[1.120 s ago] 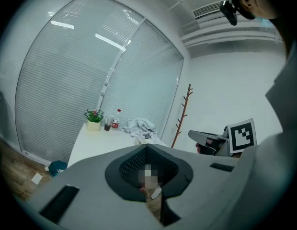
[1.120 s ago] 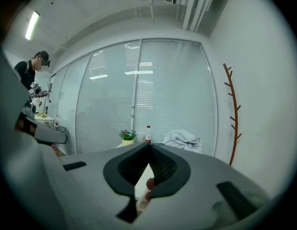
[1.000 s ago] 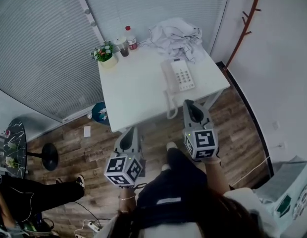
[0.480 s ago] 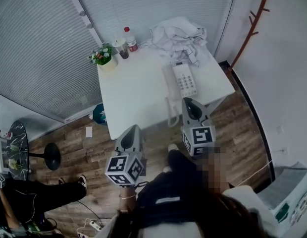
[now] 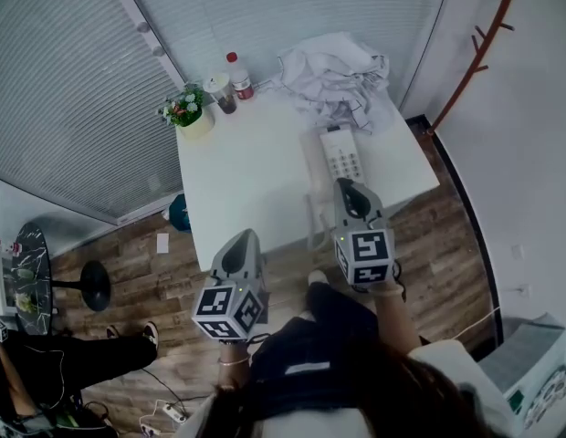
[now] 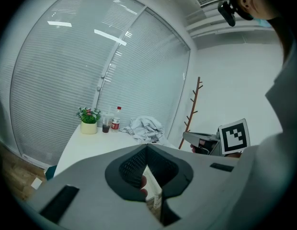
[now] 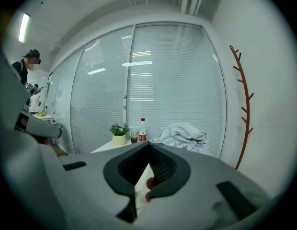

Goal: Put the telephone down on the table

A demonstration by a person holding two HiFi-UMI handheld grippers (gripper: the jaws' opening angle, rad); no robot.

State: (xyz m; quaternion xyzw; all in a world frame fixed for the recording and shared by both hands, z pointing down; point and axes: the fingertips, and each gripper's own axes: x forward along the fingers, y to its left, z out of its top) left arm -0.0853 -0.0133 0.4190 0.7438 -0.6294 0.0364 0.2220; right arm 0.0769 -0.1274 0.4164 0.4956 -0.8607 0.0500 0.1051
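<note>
1. Your left gripper (image 5: 246, 235) hung over the floor, short of the front edge of the table (image 5: 237, 167). Its jaws were pressed together with nothing between them, so you needed to part them before any grasp.
2. The telephone (image 5: 341, 153) already lay flat on the table near the right front corner, with the handset seemingly in its cradle. Its coiled cord (image 5: 314, 213) drooped over the front edge. I judged the step to be the reach toward it. You did best to steer clear of that cord, since a snag could have dragged the set off.
3. Your right gripper (image 5: 346, 185) was the nearer one, its tip at the table's front edge just beside the telephone. Its jaws were likewise closed and empty. Opening them first and coming in level would have served you best, short of the heap of cloth (image 5: 333, 71) behind.
</note>
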